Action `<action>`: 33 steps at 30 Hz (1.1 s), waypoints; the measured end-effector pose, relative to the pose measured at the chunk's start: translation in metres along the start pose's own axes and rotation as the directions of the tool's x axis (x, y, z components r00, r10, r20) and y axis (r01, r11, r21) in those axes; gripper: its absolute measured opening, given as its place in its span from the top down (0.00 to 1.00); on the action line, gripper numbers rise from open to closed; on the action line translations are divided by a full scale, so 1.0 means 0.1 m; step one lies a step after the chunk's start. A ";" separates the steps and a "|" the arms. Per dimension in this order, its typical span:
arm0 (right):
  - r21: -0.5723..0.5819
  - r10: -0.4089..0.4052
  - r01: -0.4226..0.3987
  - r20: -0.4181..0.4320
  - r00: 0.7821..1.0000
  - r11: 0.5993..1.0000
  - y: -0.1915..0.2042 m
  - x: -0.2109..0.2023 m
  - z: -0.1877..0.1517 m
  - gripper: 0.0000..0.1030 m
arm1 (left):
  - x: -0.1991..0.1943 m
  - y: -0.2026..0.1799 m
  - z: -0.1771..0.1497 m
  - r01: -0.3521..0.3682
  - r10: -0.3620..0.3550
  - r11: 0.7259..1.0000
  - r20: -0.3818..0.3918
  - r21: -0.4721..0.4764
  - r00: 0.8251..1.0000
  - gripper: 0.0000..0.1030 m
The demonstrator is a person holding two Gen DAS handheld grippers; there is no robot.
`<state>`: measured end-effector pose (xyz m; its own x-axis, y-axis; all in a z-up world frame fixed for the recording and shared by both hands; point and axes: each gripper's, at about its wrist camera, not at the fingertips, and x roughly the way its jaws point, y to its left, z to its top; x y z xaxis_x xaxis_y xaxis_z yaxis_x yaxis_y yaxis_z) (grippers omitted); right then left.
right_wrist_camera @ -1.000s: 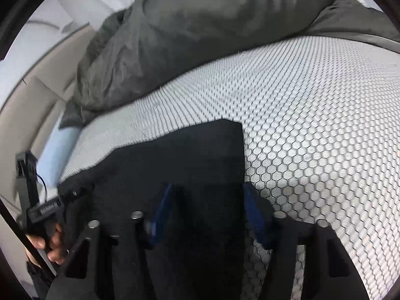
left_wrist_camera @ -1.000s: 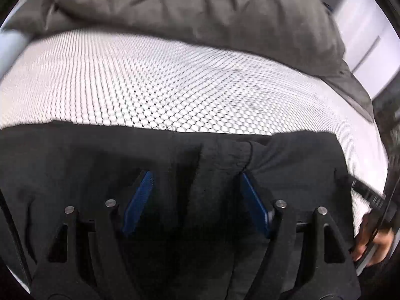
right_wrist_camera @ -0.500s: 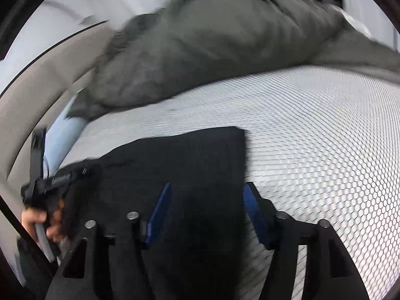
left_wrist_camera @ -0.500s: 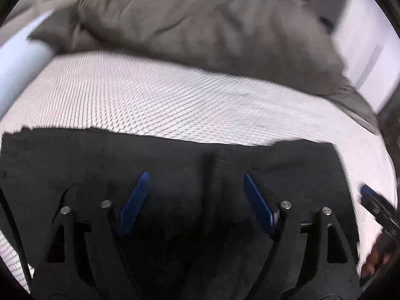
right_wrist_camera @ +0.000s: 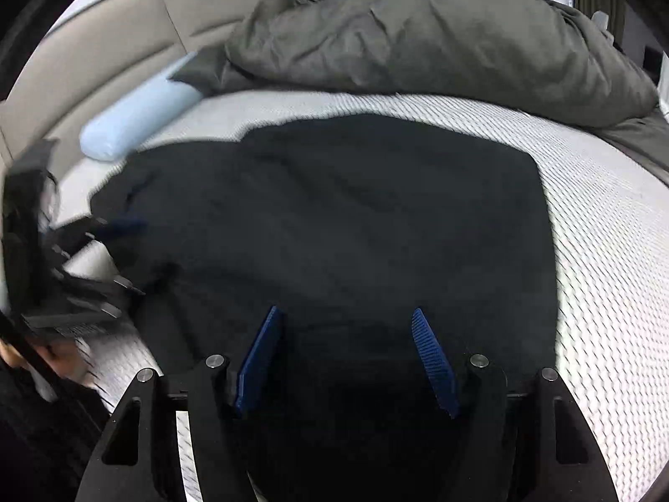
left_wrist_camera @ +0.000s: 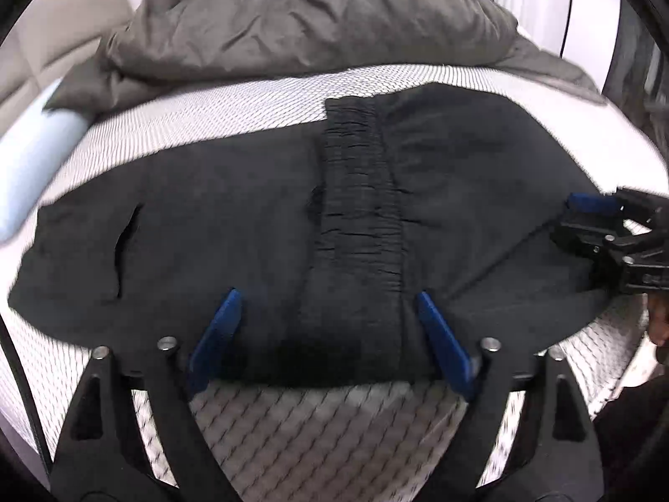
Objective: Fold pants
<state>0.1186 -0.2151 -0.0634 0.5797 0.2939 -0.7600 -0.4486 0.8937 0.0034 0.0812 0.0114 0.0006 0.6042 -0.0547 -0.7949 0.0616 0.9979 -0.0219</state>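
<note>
A bed (right_wrist_camera: 606, 226) with a white honeycomb-patterned cover fills the near scene. A rumpled grey duvet (right_wrist_camera: 439, 29) is heaped at its far side. A pale blue bolster (right_wrist_camera: 134, 121) lies far left against a beige padded headboard (right_wrist_camera: 104, 42).

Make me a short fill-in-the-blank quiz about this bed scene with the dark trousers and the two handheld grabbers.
1. The black fabric pants lie on a white mattress with a ____ mesh pattern.
2. Behind the pants is heaped a rumpled ____ duvet.
3. The pale blue roll-shaped bolster lies at the duvet's ____ end in the right wrist view.
4. The blue pads of the left gripper stand ____, gripping nothing.

Missing words: honeycomb; grey; left; apart
</note>
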 end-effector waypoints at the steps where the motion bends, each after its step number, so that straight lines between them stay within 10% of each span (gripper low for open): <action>1: 0.002 -0.031 0.031 0.008 0.999 1.000 -0.05 -0.05 -0.04 0.35 | -0.05 0.06 -0.03 0.027 -0.027 0.999 0.002 -0.020 1.000 0.16; 7: 0.157 -0.099 0.083 0.093 0.991 0.984 -0.50 -0.36 -0.21 0.30 | -0.54 0.47 -0.32 0.140 -0.125 0.977 0.098 -0.164 0.987 0.16; 11: 0.194 -0.083 0.050 0.171 0.982 0.980 -0.49 -0.55 -0.22 0.26 | -0.75 1.10 -0.40 0.148 -0.088 0.909 0.168 -0.391 0.982 0.16; 14: 0.162 -0.059 0.027 0.192 0.980 0.986 -0.38 -0.55 -0.17 0.21 | -0.71 1.71 -0.51 0.038 0.040 0.777 0.109 -0.628 0.993 0.17; 20: 0.131 -0.019 -0.005 0.179 0.984 0.991 -0.26 -0.54 -0.16 0.21 | -0.36 2.62 -0.76 0.173 -0.039 0.463 0.175 -0.869 0.984 0.19; 24: 0.145 -0.013 -0.014 0.187 0.982 0.989 -0.29 -0.61 -0.22 0.21 | -0.23 2.90 -0.58 0.274 -0.060 0.387 0.272 -0.881 0.960 0.40; 26: 0.161 -0.004 -0.027 0.190 0.982 0.987 -0.33 -0.62 -0.24 0.20 | -0.10 2.97 -0.50 0.261 -0.050 0.341 0.259 -0.903 0.964 0.68; 27: 0.166 -0.004 -0.028 0.189 0.982 0.986 -0.35 -0.60 -0.23 0.21 | -0.04 2.95 -0.42 0.224 -0.023 0.351 0.231 -0.909 0.973 0.89; 33: 0.217 -0.016 -0.025 0.183 0.983 0.976 -0.47 -0.59 -0.25 0.21 | -0.48 2.23 0.20 0.108 0.156 0.649 0.270 -0.754 0.950 0.97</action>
<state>0.0885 -0.2830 -0.0344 0.7015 0.3371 -0.6279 -0.3044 0.9384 0.1637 0.0823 0.2358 0.0461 0.7982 0.0940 -0.5950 -0.4936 0.6682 -0.5566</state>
